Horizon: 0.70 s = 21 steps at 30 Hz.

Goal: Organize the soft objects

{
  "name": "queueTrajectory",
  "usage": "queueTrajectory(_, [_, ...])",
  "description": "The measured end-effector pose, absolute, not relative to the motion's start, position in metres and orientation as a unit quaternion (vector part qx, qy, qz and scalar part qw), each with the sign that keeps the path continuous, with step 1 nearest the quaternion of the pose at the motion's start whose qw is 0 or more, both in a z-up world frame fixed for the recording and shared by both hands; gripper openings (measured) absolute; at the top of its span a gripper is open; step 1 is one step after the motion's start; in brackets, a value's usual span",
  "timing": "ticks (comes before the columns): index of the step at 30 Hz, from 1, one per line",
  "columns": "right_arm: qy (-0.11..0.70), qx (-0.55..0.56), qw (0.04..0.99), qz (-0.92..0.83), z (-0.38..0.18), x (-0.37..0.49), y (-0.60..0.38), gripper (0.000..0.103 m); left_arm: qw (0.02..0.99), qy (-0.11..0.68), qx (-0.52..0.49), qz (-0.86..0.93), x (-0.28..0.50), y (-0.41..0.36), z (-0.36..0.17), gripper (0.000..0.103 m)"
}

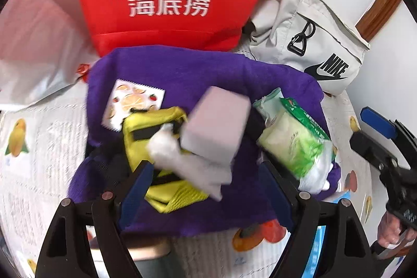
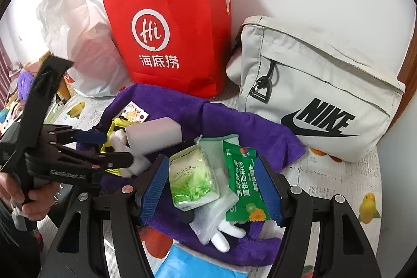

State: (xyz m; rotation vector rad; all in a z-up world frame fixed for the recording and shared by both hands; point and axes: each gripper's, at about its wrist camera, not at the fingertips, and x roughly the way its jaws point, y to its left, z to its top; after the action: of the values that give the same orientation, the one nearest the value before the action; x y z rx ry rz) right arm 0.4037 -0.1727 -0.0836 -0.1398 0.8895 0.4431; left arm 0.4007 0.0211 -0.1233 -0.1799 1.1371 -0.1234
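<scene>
A purple towel (image 1: pixel 182 69) lies spread on the table with soft things piled on it. A pale lilac sponge block (image 1: pixel 216 121) sits blurred and tilted on a yellow pouch (image 1: pixel 140 127) and a white glove (image 1: pixel 182 160). My left gripper (image 1: pixel 206 189) is open just above them, holding nothing. In the right wrist view, my right gripper (image 2: pixel 212 186) is open over a green tissue pack (image 2: pixel 192 176), a green sachet (image 2: pixel 242 179) and a clear glove (image 2: pixel 224 226). Its pads do not press on them. The left gripper (image 2: pixel 109 147) hangs beside the sponge block (image 2: pixel 153 133).
A red paper bag (image 2: pixel 169 30), a white plastic bag (image 2: pixel 78 43) and a grey Nike bag (image 2: pixel 312 90) stand along the wall behind the towel. A fruit sticker packet (image 1: pixel 133 100) lies on the towel. The fruit-print tablecloth (image 2: pixel 365 205) shows to the right.
</scene>
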Motion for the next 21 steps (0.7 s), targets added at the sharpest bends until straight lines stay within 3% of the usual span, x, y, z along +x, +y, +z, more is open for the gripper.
queueTrajectory(7, [0.443, -0.068, 0.872, 0.197, -0.079, 0.387, -0.160, 0.068, 0.859, 0.505, -0.075, -0.041, 0.360, 0.033, -0.102, 0.082])
queueTrajectory(9, [0.446, -0.071, 0.874, 0.180, -0.077, 0.379, -0.159, 0.073, 0.864, 0.497, -0.075, -0.038, 0.346, 0.035, -0.096, 0.082])
queueTrajectory(14, [0.471, -0.033, 0.865, 0.168, -0.076, 0.356, -0.165, 0.075, 0.881, 0.469, -0.052, -0.025, 0.311, 0.035, -0.075, 0.082])
queueTrajectory(19, [0.471, -0.019, 0.871, 0.139, -0.071, 0.318, -0.169, 0.085, 0.896, 0.442, -0.049, -0.014, 0.271, 0.036, -0.054, 0.083])
queueTrajectory(21, [0.463, -0.022, 0.875, 0.139, -0.066, 0.298, -0.171, 0.090, 0.901, 0.432, -0.044, -0.016, 0.251, 0.035, -0.046, 0.088])
